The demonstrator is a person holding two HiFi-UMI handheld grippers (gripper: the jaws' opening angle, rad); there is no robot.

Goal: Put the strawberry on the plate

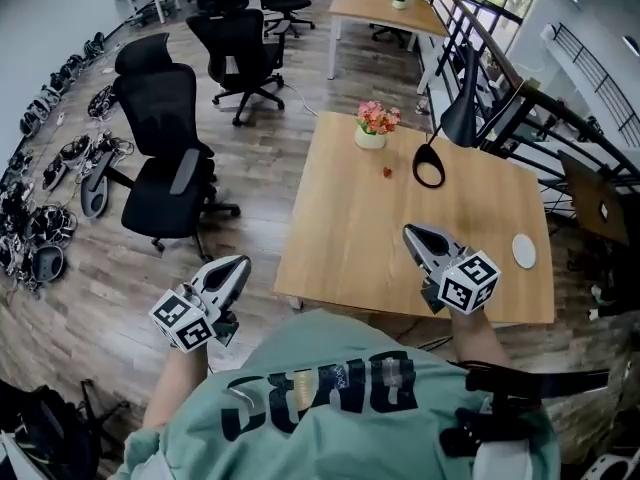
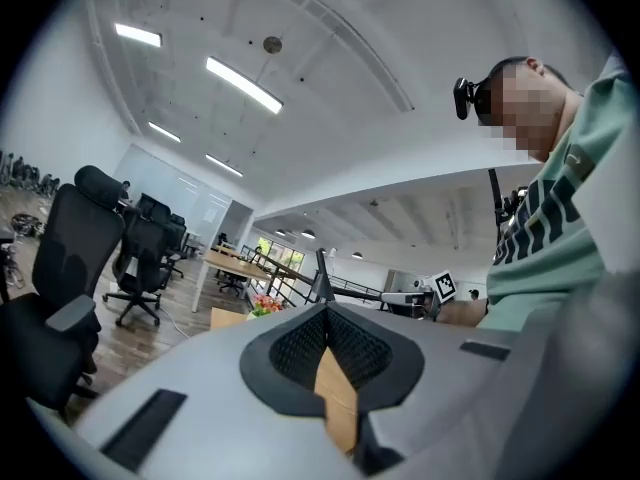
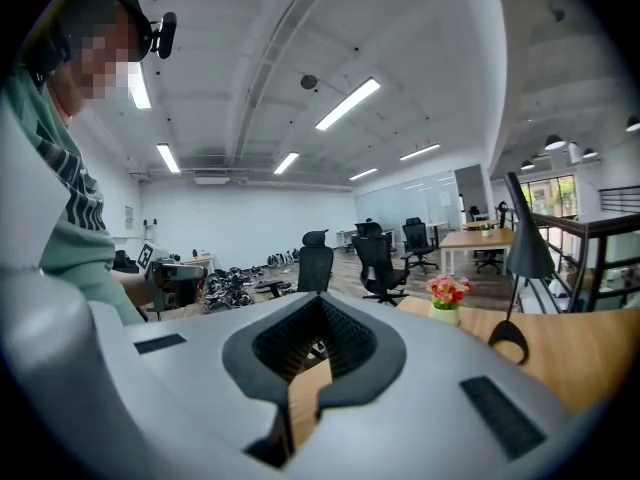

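A small red strawberry [image 1: 387, 172] lies on the wooden table [image 1: 350, 238], near the far side between a flower pot and a lamp base. The white plate [image 1: 524, 251] sits close to the table's right edge. My right gripper [image 1: 408, 230] hovers over the near part of the table, left of the plate, with its jaws shut and nothing in them [image 3: 320, 300]. My left gripper [image 1: 240, 261] is off the table's left side, over the floor; its jaws are also shut and hold nothing [image 2: 328, 308]. Neither gripper view shows the strawberry or the plate.
A pot of pink flowers [image 1: 372, 126] and a black desk lamp [image 1: 452, 108] with a ring base [image 1: 428, 165] stand at the table's far edge. Black office chairs [image 1: 165, 168] are on the floor to the left. A railing [image 1: 560, 118] runs along the right.
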